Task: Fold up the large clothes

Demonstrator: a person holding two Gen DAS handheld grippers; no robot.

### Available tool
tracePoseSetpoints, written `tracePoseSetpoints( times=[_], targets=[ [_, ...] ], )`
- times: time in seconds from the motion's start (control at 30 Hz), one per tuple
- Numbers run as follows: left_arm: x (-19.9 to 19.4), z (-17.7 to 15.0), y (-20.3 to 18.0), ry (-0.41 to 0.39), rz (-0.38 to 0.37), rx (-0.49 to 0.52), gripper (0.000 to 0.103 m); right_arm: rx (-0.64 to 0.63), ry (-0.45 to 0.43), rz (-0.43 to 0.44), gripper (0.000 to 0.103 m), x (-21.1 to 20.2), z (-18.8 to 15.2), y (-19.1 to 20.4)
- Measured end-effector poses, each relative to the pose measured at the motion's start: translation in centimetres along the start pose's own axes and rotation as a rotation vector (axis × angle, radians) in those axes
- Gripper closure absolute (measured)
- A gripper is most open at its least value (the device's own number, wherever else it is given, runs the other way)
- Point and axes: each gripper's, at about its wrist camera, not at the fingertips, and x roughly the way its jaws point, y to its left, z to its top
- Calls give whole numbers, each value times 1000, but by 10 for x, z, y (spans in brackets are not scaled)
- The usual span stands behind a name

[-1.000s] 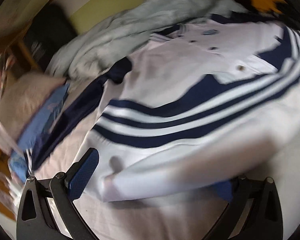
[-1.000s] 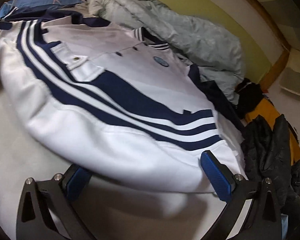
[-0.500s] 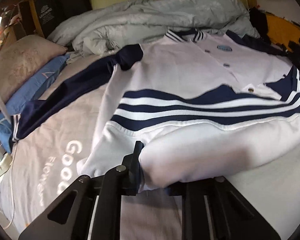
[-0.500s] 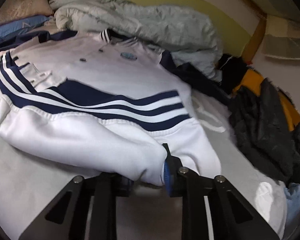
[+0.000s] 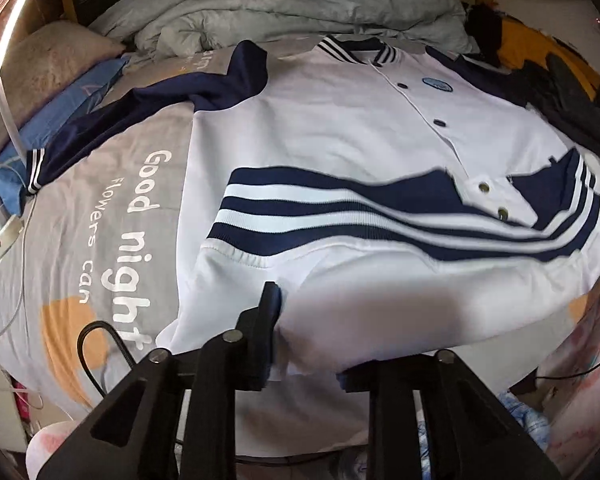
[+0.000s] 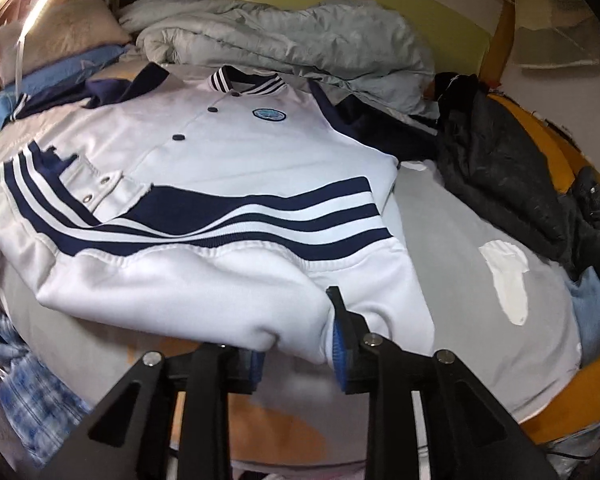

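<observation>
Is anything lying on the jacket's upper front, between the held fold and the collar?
Nothing visible. Both the left gripper and right gripper pinch the white navy-striped jacket's folded edge; the front up to the striped collar is bare.

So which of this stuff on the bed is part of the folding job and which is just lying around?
In the job:
white and navy jacket, bunched in both grippers
left gripper
right gripper

Lying about:
grey duvet
black coat
pillow
</observation>
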Motion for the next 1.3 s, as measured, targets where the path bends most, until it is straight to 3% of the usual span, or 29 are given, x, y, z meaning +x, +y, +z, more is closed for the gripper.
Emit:
tracePoseSetpoints(
  times=[0.2, 0.3, 0.5, 0.7, 0.83, 0.9, 1.0, 1.03, 1.07, 1.13, 1.17, 1.2, 1.3],
  targets=[
    [-8, 41, 13, -16, -89, -41, 77, 62, -28, 37, 71, -2, 30, -15],
    [-1, 74, 25, -12, -157, -98, 77, 54, -39, 68, 77, 1, 52, -21],
    [39, 142, 39, -41, -130, -133, 78, 59, -39, 42, 82, 45, 118, -33],
    [83, 166, 51, -9, -136, -168, 78, 5, 2, 17, 88, 103, 152, -28],
    [96, 176, 48, -38, -110, -124, 78, 9, 27, 7, 88, 132, 164, -24],
    [97, 175, 45, -85, -96, -84, 74, 35, 46, 18, 87, 145, 169, -26],
    [87, 167, 53, -132, -121, -146, 60, 51, 42, 27, 85, 151, 166, -25],
    [79, 165, 55, -159, -132, -154, 42, 53, 31, 32, 82, 150, 164, -26],
    [69, 163, 55, -201, -132, -145, 18, 63, 18, 40, 78, 147, 163, -28],
    [47, 159, 54, -290, -100, -124, 0, 104, -18, 65, 57, 139, 159, -36],
    [39, 157, 54, -314, -82, -127, 0, 119, -31, 80, 51, 138, 159, -39],
    [32, 157, 54, -318, -75, -133, 0, 140, -49, 94, 38, 135, 158, -43],
    [15, 152, 58, -345, -117, -157, 0, 215, -117, 85, 14, 122, 153, -55]
  ],
)
